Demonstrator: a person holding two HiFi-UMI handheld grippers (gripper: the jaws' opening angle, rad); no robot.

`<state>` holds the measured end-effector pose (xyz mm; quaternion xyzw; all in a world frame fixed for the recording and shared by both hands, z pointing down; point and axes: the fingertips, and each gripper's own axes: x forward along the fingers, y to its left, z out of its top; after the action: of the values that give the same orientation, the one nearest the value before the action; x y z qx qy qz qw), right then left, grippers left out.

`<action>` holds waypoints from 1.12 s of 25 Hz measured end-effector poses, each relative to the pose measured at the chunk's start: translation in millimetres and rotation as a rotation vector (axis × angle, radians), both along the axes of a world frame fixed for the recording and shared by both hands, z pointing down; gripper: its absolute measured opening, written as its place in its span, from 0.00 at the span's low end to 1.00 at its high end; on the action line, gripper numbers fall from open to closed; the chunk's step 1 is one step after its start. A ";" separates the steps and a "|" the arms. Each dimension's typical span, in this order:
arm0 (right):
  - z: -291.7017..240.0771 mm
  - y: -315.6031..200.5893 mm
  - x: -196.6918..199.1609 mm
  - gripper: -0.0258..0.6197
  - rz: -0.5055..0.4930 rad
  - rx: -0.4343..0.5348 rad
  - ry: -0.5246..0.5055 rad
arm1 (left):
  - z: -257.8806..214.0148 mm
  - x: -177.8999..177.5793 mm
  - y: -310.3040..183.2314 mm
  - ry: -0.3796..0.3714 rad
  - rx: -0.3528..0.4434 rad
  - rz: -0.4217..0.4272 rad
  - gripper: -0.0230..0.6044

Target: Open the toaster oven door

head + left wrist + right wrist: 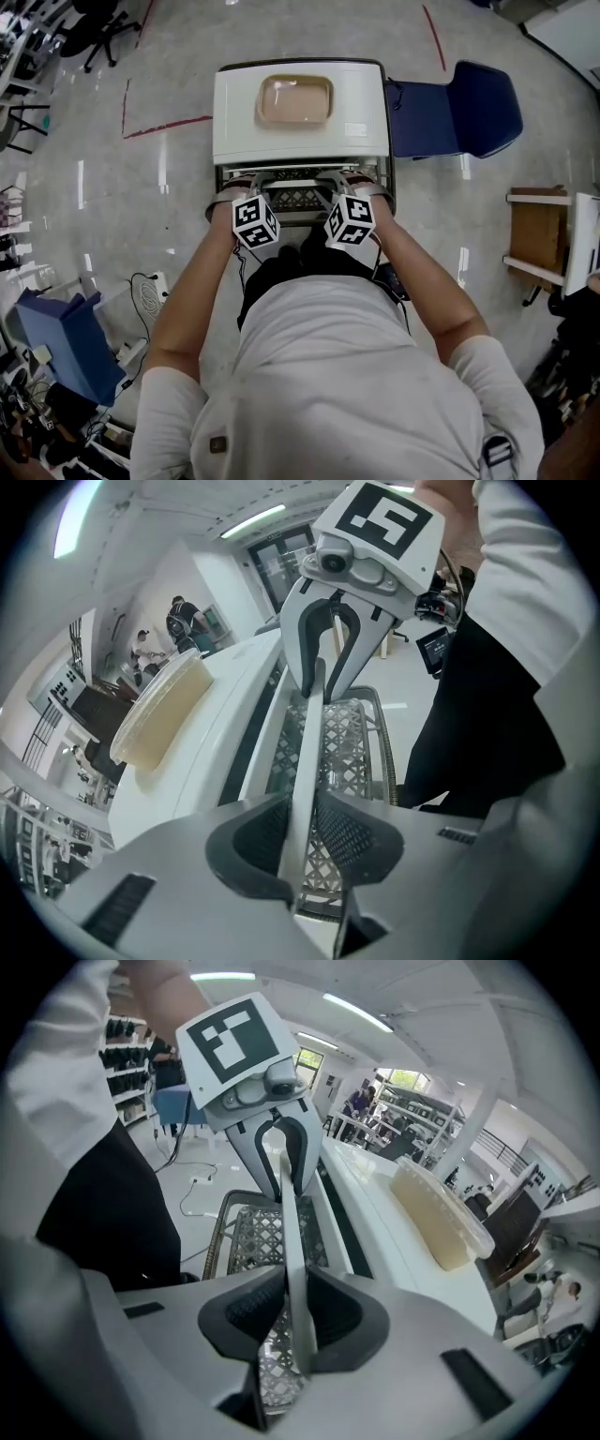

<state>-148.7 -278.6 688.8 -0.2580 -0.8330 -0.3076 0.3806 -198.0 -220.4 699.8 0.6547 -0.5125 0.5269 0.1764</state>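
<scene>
A white toaster oven (300, 131) stands low in front of me, with a beige lidded tub (295, 99) on its top. Across its front runs a long white door handle (309, 752), above a lattice-patterned door panel (298, 199). My left gripper (251, 180) is shut on the handle's left part, and its dark pads (267, 832) press the bar from both sides. My right gripper (339, 180) is shut on the right part of the handle (289, 1232), pads (333, 1312) tight against it. Each gripper view shows the other gripper further along the bar. Whether the door is ajar I cannot tell.
A blue chair (469, 111) stands right of the oven and a wooden shelf (536, 234) further right. A blue bin (56, 347) and cables (150, 291) lie on the floor at the left. Red tape lines (164, 125) mark the grey floor.
</scene>
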 end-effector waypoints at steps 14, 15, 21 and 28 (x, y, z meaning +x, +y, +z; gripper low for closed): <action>31.6 35.0 45.6 0.17 0.086 0.186 -0.031 | 31.2 45.1 35.5 -0.210 0.025 0.088 0.18; 34.3 37.2 48.8 0.17 0.098 0.191 -0.035 | 33.4 48.4 37.9 -0.218 0.025 0.095 0.18; 50.5 46.7 64.4 0.17 0.113 0.225 -0.057 | 48.5 63.9 48.0 -0.256 0.049 0.098 0.17; 65.9 55.8 77.5 0.16 0.046 0.341 -0.110 | 67.1 78.7 55.5 -0.295 0.092 0.052 0.18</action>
<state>-71.2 -222.8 754.7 -0.1532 -0.7941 -0.4493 0.3796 -119.3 -165.0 766.9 0.5906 -0.5392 0.5978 0.0550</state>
